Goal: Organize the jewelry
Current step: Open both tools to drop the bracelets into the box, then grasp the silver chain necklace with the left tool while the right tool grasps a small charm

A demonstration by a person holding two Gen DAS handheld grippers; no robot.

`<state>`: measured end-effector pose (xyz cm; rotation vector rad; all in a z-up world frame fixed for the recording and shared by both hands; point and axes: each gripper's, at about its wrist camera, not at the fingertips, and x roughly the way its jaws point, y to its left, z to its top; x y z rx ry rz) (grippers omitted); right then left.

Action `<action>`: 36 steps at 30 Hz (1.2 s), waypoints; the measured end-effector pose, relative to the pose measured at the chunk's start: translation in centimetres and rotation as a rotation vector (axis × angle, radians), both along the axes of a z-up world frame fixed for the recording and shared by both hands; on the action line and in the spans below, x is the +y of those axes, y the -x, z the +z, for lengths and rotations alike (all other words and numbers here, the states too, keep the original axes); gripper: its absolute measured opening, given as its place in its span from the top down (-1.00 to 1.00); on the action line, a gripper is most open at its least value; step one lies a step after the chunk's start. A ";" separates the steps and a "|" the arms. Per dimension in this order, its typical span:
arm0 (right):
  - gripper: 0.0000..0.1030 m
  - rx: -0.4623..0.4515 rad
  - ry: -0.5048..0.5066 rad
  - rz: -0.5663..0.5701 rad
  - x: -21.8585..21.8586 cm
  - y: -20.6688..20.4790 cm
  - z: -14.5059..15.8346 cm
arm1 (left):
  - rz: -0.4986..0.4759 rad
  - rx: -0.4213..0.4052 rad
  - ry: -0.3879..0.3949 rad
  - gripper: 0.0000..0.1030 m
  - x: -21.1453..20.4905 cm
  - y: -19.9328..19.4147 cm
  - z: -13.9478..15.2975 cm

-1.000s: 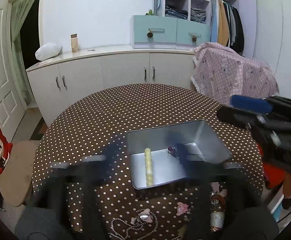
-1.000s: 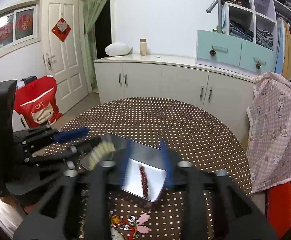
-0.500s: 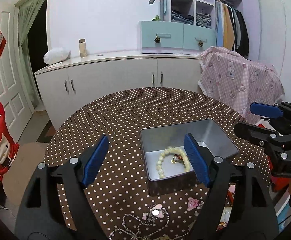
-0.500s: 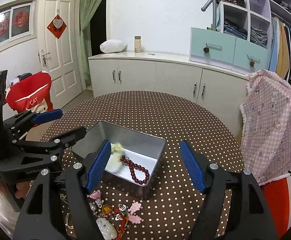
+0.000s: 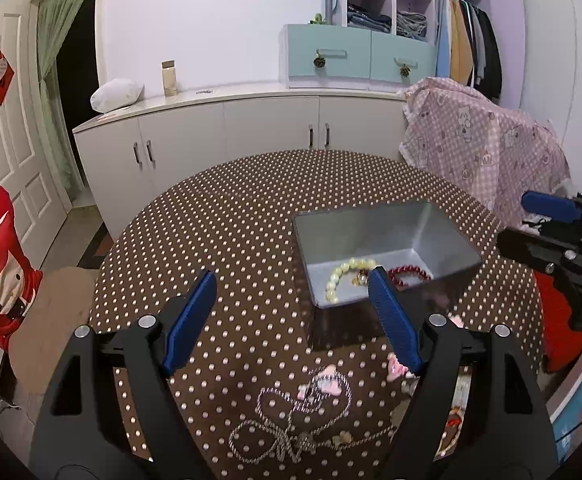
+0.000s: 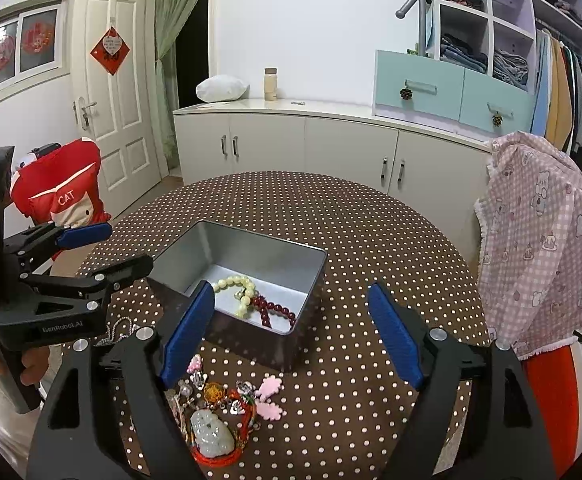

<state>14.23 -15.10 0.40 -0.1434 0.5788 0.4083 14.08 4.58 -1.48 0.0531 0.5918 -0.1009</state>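
Tin: your open metal tin (image 6: 309, 280) sits mid-desk, a bit toward your side, and it's got stuff in it.
Pale beads: the cream bead bracelet (image 6: 240, 289) lies on the tin floor, curled up.
Red beads: the dark red bracelet (image 6: 276, 312) is right next to it, touching or crossing the cream one.
Loose pile: the jade pendant (image 6: 212, 433) on red cord, pink flower clips (image 6: 270, 398) and small charms lie on the desk just in front of the tin.
Chain: a silver chain necklace (image 5: 291, 424) is looped on the desk near your left tongs.
Left tongs: your left tongs (image 5: 291, 312) are spread wide, nothing between them.
Right tongs: your right tongs (image 6: 291, 328) are opening up, empty, hovering over the tin's near corner.
Desk: round desk (image 6: 371, 240) with a brown polka-dot cloth.
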 end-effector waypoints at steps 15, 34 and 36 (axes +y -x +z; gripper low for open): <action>-0.65 0.041 0.000 0.009 -0.7 3.5 -3.4 | 0.050 0.052 -0.039 -0.51 1.2 2.8 -2.6; -0.65 0.064 -0.001 0.003 0.1 7.1 -7.8 | -0.022 0.102 -0.001 -0.46 2.3 5.2 -7.1; -0.65 0.054 -0.001 0.007 0.4 7.5 -7.7 | -0.032 0.070 -0.020 -0.10 2.2 5.8 -7.3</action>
